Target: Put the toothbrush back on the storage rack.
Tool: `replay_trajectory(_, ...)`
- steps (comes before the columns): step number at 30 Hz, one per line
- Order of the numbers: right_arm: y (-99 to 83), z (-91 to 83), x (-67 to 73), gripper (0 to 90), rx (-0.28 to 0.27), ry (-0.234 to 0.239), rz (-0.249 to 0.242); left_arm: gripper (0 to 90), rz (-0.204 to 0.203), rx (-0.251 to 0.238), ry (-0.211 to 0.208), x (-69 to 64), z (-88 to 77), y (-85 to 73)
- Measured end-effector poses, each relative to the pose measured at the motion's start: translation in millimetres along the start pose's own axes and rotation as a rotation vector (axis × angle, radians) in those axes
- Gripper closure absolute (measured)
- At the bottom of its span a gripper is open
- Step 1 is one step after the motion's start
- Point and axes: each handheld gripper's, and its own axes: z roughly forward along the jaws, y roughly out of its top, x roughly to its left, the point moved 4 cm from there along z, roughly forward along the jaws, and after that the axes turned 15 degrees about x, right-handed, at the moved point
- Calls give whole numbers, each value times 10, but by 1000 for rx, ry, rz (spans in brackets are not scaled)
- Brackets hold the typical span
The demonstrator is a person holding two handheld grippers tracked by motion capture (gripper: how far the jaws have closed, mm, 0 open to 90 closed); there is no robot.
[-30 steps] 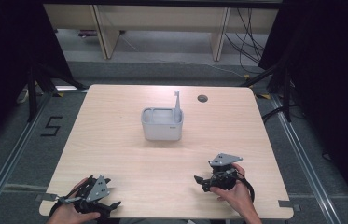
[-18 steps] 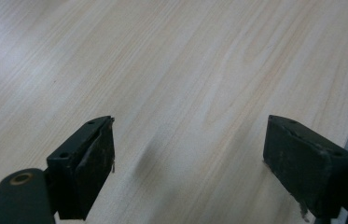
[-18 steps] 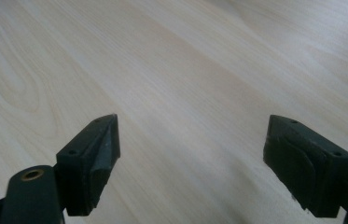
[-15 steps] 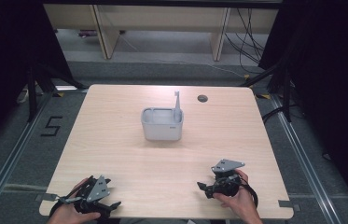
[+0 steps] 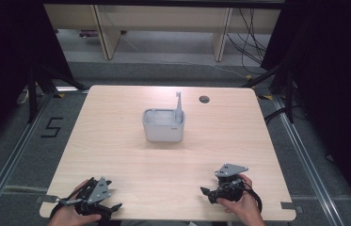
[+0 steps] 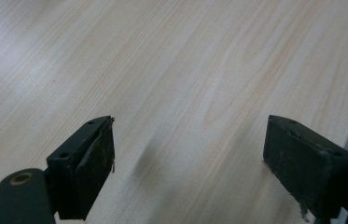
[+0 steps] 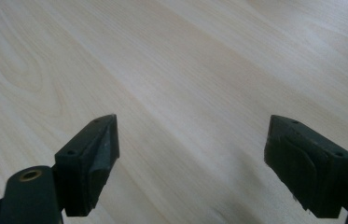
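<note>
You held the left gripper [image 5: 109, 207] at the near left corner of the table [image 5: 116, 141], low over the wood, with your left hand [image 5: 69, 214] wrapped around its rear and the grey three-cornered plate on top facing up. Its jaws stood spread wide with nothing between them; in the left gripper view [image 6: 188, 172] only bare pale wood grain lay in the gap, and a sliver of grey floor showed past the table edge at the far right of that view. You held the right gripper [image 5: 206, 194] near the front edge on the right side, your right hand [image 5: 239, 205] gripping it from behind, its tips turned toward the left of the high view. Its jaws were also spread apart and empty; in the right gripper view [image 7: 190, 168] they framed plain tabletop. The two grippers were well apart from each other, one toward each near corner. Farther out, at about the middle of the table, stood the grey tub [image 5: 163, 125], a small rounded-corner container sitting upright, well apart from both grippers. A thin grey upright piece [image 5: 179, 106] rose from its far right corner, standing taller than the rim. Beyond the tub, near the far edge, a small dark round hole [image 5: 204, 99] sat in the wood. Behind the table, pale shelving legs [image 5: 102, 33] and loose cables [image 5: 253, 37] stood on the grey floor.
</note>
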Motion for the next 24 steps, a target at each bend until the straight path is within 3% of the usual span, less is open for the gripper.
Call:
replay_trajectory(3,-15,3,-1,186,5,5,-5,163,-1,0,0,-1,-3,-1)
replay_trajectory(4,-22,3,20,186,-2,5,24,163,-1,0,0,0,-2,-1)
replay_trajectory(17,-47,-18,-5,183,12,4,19,163,-3,5,5,-1,-5,0)
replay_trajectory(18,-47,-18,-4,183,12,6,22,163,-2,10,28,5,-4,-2)
replay_trajectory(24,-47,-16,-3,182,17,4,15,163,-2,10,30,7,-4,-1)
